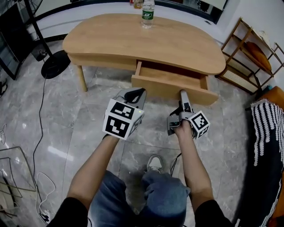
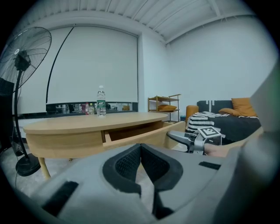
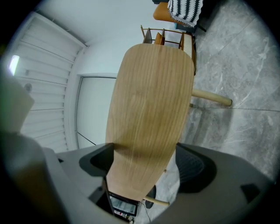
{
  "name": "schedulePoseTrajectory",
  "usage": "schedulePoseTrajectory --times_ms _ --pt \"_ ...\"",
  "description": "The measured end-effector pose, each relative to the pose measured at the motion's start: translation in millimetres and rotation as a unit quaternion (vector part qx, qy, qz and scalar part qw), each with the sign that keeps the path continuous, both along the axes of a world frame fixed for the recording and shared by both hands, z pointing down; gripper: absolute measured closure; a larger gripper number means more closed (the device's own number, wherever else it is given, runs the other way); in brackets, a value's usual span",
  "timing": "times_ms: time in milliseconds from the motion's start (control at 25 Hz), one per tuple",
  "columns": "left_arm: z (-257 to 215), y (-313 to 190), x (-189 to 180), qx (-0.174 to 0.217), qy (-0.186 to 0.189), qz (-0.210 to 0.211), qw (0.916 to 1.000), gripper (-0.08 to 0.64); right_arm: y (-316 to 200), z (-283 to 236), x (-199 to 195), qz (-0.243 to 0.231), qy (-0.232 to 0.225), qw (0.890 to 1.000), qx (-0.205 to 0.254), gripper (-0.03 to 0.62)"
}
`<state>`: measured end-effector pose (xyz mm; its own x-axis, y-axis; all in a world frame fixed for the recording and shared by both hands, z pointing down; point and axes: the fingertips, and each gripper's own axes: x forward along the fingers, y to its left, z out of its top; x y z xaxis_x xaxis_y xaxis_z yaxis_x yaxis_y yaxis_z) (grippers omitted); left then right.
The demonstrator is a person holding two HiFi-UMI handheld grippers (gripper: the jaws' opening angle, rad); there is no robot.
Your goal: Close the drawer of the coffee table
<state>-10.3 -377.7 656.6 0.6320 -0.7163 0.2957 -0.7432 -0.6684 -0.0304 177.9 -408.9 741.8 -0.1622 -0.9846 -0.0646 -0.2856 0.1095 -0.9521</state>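
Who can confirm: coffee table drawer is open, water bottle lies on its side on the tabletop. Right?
Not quite. The drawer is open, but the water bottle stands upright on the tabletop, not on its side; the head view shows it.

Open drawer (image 1: 171, 86) juts out (bare floor (image 1: 88, 128) before it).

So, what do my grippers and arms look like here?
Both the left gripper and right gripper are grey, with black ribbed fingers and a white cube of black square markers. Bare forearms, short black sleeves.
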Motion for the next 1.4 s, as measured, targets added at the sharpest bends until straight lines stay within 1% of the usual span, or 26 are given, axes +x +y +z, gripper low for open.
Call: schedulePoseTrajectory --times_ms 200,560,1080,1400 --pt "-1.9 -5.6 0.8 0.001 0.0 0.0 1.0 0.555 -18.1 -0.5 3.0 0.003 0.0 1.0 -0.002 0.164" --pt "0.4 -19.3 -15.1 0.002 -0.002 -0.016 0.9999 0.555 -45.7 0.6 6.3 0.003 0.003 1.0 -0.003 0.164" --pt "5.5 -48.2 -5.9 -0.004 0.003 -0.02 0.9998 0.555 -85.8 0.3 14.4 0.001 0.009 1.0 0.001 0.156" --pt "12.3 -65.3 -0.2 -0.011 0.007 -0.025 0.9996 0.555 -109.5 0.1 18.6 -0.009 0.011 1.0 0.0 0.156"
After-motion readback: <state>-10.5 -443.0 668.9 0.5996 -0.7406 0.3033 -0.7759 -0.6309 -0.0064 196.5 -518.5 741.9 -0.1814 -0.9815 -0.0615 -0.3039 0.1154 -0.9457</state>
